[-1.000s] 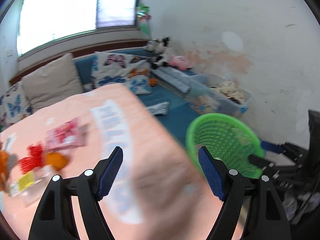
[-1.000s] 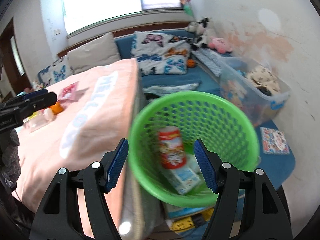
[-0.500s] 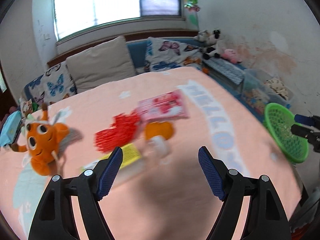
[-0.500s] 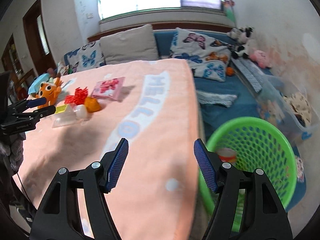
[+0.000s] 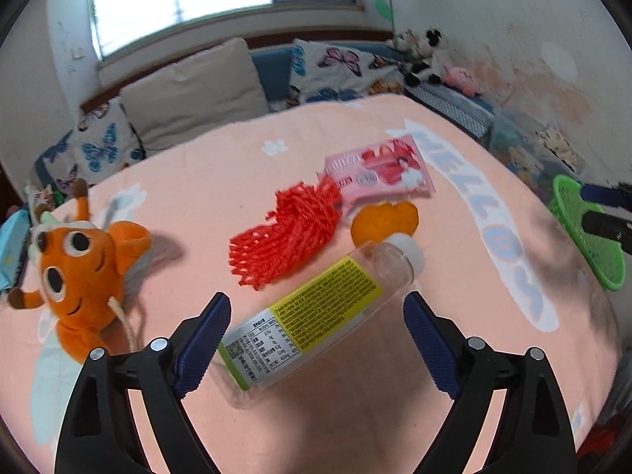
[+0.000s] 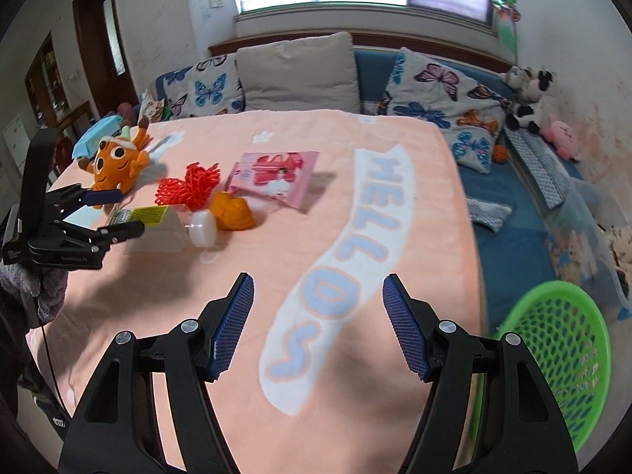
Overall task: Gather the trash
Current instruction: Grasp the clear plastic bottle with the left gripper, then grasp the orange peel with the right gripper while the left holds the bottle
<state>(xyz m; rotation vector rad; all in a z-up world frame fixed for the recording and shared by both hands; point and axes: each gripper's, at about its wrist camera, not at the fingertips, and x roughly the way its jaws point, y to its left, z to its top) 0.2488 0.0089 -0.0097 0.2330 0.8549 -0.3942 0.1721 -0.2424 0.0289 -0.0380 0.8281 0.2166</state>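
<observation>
Left wrist view: left gripper (image 5: 316, 339) with jaws wide and opening, straddling a clear plastic bottle (image 5: 316, 316) lying on its side on the peach blanket (image 5: 395, 395); pads not pressing it. Just beyond the jaws, a red frilly piece (image 5: 288, 233), an orange lump (image 5: 385, 217) by the bottle's white cap, and a pink packet (image 5: 379, 172) farther off. Left of the jaws, an orange plush toy (image 5: 79, 272). Far right, the green basket (image 5: 584, 233) beside the right gripper; contents not discernible.

Right wrist view: right gripper (image 6: 318, 328) with jaws apart, empty, over the blanket's lettering. Right of the jaws, the green basket off the blanket's edge, inside blurred. Far left beyond the jaws, bottle between the left gripper's fingers.
</observation>
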